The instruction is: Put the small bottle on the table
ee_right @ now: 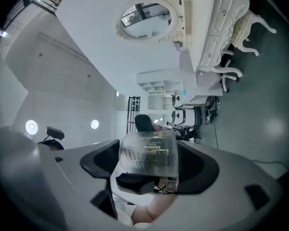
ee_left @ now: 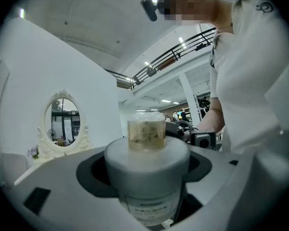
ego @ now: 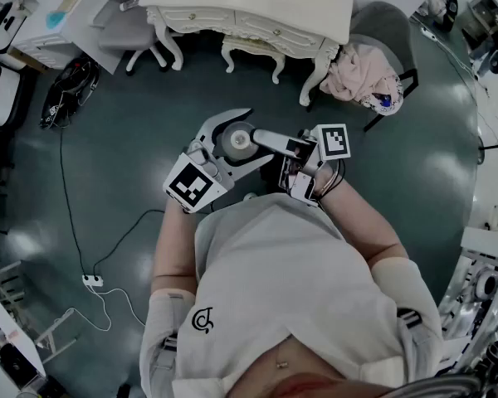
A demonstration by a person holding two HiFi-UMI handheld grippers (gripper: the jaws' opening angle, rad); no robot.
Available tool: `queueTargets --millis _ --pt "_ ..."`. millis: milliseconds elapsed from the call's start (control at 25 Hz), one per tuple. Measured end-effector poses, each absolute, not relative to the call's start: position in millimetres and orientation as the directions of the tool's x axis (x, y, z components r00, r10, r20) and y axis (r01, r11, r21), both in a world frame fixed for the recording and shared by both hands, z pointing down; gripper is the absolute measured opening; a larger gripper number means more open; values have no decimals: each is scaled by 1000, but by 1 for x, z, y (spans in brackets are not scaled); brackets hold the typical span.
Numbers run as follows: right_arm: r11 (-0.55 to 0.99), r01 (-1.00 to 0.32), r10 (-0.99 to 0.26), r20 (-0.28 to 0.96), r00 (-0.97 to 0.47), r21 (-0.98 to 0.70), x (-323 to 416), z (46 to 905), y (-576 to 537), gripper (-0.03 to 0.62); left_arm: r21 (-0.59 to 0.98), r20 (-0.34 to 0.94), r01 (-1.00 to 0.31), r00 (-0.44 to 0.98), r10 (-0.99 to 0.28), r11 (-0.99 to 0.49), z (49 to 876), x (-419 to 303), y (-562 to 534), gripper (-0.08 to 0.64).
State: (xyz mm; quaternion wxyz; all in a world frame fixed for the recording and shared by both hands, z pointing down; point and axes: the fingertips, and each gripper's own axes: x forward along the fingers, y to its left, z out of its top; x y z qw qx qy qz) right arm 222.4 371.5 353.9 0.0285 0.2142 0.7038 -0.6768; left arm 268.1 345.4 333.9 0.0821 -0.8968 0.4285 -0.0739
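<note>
A white bottle point(ego: 238, 142) with a printed label hangs in the air above the floor, and my left gripper point(ego: 245, 135) is shut on its body. In the left gripper view the bottle point(ee_left: 147, 177) fills the space between the jaws, and a small clear top piece point(ee_left: 146, 131) with yellowish print sits over its wide white cap. My right gripper point(ego: 259, 138) is rolled on its side and reaches in from the right. The clear piece point(ee_right: 149, 153) shows between its wide jaws with dark gaps on both sides. The white ornate table point(ego: 249, 7) stands far ahead.
A white stool point(ego: 253, 52) sits in front of the table, with a grey chair draped in pink cloth point(ego: 365, 77) to its right. A black bag point(ego: 70, 89) and a cable with a power strip point(ego: 91, 280) lie on the dark floor at the left.
</note>
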Motion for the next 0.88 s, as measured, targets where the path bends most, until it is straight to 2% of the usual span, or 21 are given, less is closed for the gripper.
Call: queueTargets --millis 880 --pt "-19 258 312 -251 -916 -966 190 373 369 365 -157 46 -806 571 -820 -570 350 232 340 354"
